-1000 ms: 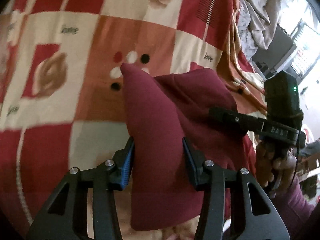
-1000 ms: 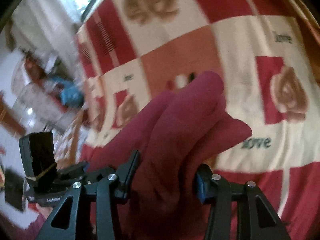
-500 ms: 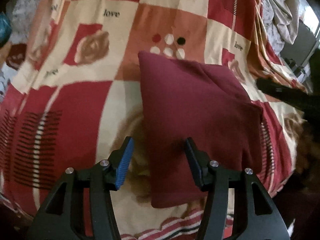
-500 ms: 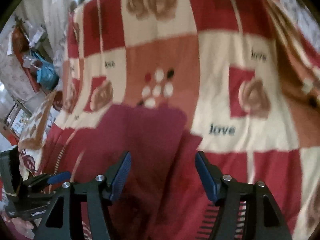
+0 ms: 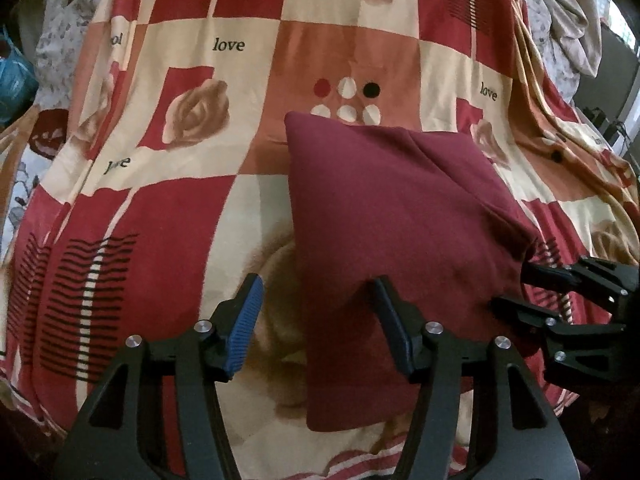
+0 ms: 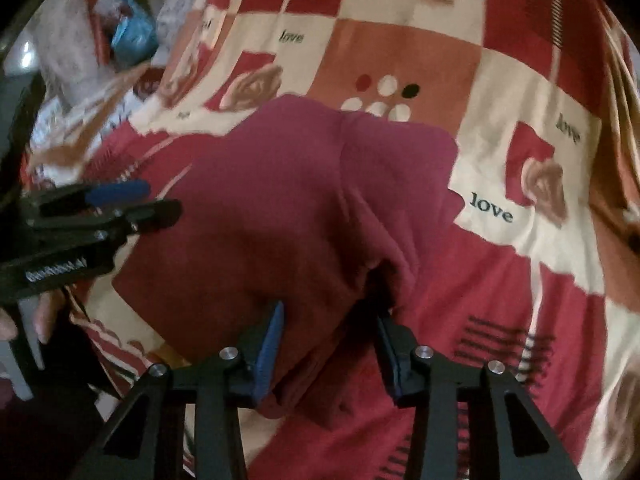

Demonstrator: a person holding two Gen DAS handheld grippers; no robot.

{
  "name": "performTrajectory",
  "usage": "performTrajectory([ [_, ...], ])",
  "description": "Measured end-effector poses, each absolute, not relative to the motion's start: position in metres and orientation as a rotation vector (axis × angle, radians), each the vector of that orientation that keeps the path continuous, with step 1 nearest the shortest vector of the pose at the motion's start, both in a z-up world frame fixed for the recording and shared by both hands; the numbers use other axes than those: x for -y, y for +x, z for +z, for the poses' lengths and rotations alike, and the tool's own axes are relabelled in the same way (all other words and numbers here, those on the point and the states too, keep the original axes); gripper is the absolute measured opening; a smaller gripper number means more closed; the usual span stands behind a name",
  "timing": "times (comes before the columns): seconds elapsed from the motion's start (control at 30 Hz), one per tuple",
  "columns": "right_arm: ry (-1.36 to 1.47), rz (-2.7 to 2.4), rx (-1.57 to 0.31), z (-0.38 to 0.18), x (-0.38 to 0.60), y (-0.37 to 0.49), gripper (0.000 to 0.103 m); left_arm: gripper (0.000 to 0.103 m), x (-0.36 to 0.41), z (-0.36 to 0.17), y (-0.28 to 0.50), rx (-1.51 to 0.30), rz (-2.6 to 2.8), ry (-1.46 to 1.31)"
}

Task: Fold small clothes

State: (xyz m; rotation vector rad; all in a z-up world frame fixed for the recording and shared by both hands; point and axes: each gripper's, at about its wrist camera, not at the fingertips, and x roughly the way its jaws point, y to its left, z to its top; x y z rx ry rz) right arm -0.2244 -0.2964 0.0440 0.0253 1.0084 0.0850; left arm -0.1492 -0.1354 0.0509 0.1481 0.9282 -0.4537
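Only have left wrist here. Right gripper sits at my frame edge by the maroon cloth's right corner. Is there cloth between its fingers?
Observer: Yes. In the right wrist view the maroon cloth bunches up between the fingers of the right gripper and fills the gap. Can't tell if it's clamped.
Operator: Does the cloth lie flat there?
Observer: No. A raised fold runs from the far edge down toward the gripper's right finger, with a dark hollow under it.

A folded maroon garment (image 5: 392,216) lies on the patchwork "love" bedspread (image 5: 224,92). The left claw (image 5: 316,316) hangs spread over its near left edge. At the right, the right claw (image 5: 516,288) seems to pinch the garment's corner.
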Motion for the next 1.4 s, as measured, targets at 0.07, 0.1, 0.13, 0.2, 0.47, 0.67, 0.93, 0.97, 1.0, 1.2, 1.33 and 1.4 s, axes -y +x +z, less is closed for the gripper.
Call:
performTrajectory([
  [0.07,0.021,0.080,-1.002,0.048,0.297,-0.228,0.041,0.058,0.135,0.052,-0.151,-0.919,-0.438,0.151],
  [0.1,0.028,0.088,-0.997,0.054,0.297,-0.231,0.042,0.058,0.135,0.053,-0.151,-0.914,-0.432,0.153],
  [0.13,0.044,0.098,-0.986,0.061,0.298,-0.234,0.043,0.058,0.135,0.054,-0.152,-0.907,-0.424,0.156],
  [0.2,0.070,0.099,-0.942,0.079,0.300,-0.239,0.045,0.058,0.135,0.056,-0.154,-0.897,-0.409,0.161],
  [0.47,0.149,0.033,-0.852,0.098,0.298,-0.217,0.049,0.058,0.135,0.068,-0.160,-0.850,-0.381,0.182],
  [0.67,0.142,-0.021,-0.891,0.081,0.297,-0.205,0.049,0.058,0.133,0.072,-0.165,-0.822,-0.359,0.198],
  [0.93,0.182,-0.054,-0.874,0.085,0.301,-0.214,0.062,0.058,0.134,0.076,-0.167,-0.798,-0.343,0.194],
  [0.97,0.183,-0.055,-0.870,0.086,0.301,-0.216,0.065,0.058,0.133,0.076,-0.167,-0.798,-0.341,0.195],
  [1.0,0.184,-0.058,-0.865,0.086,0.301,-0.217,0.065,0.058,0.132,0.077,-0.167,-0.797,-0.337,0.193],
  [1.2,0.190,-0.077,-0.856,0.090,0.305,-0.221,0.066,0.058,0.123,0.083,-0.165,-0.796,-0.321,0.161],
  [1.33,0.181,-0.077,-0.831,0.097,0.298,-0.224,0.067,0.058,0.125,0.086,-0.168,-0.787,-0.320,0.166],
  [1.4,0.162,-0.079,-0.816,0.100,0.293,-0.226,0.071,0.058,0.126,0.086,-0.169,-0.786,-0.321,0.170],
])
